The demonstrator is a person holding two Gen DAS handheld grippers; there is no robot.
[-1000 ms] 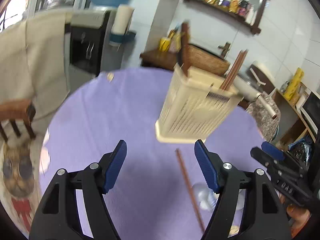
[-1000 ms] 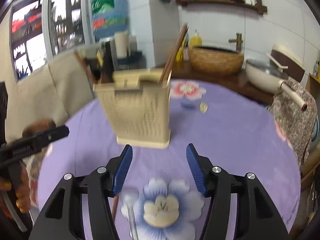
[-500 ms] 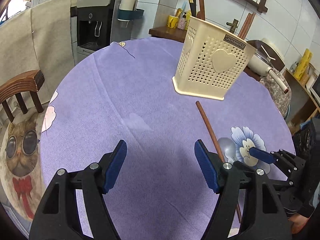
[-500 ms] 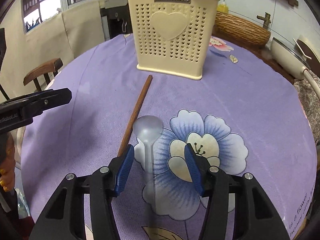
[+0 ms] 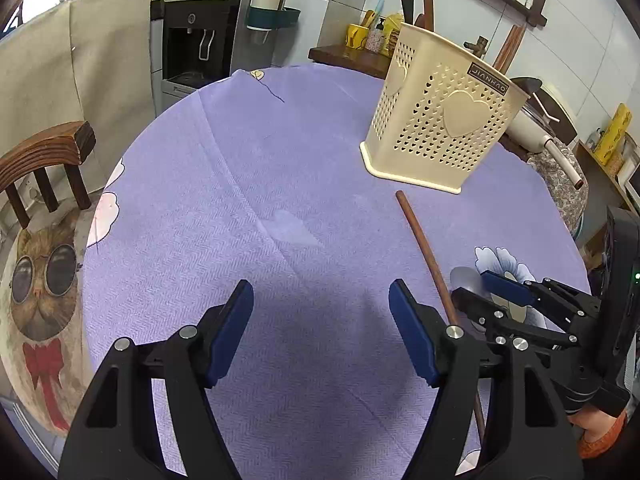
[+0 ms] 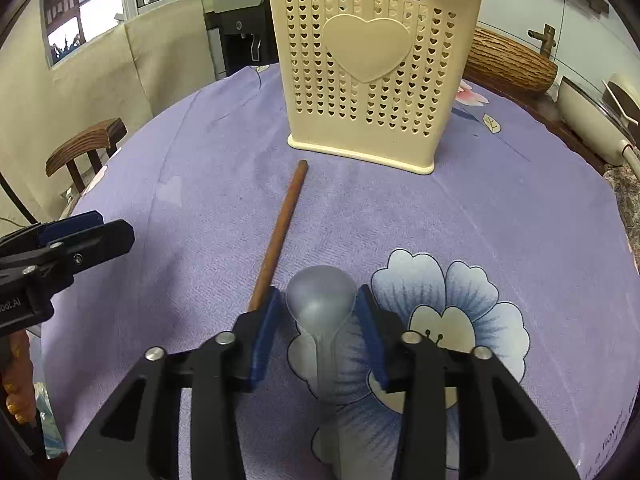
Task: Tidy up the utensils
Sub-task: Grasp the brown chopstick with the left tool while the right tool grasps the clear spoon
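Low in the frame, the right tool [image 6: 316,304] is straddling, spread, a frosted translucent spoon [image 6: 321,300] beside a round wooden stick [image 6: 278,236]; the left tool [image 5: 320,308] is hovering wide apart.

Open purple cloth [image 5: 224,208] lies ahead of the left gripper [image 5: 321,300], its jaws wide apart. The holder [image 6: 372,76] stands upright across the far side. A wooden stick [image 6: 280,228] lies slantwise between both grippers, just beside the right gripper [image 6: 316,304], whose jaws flank the clear spoon [image 6: 322,300].
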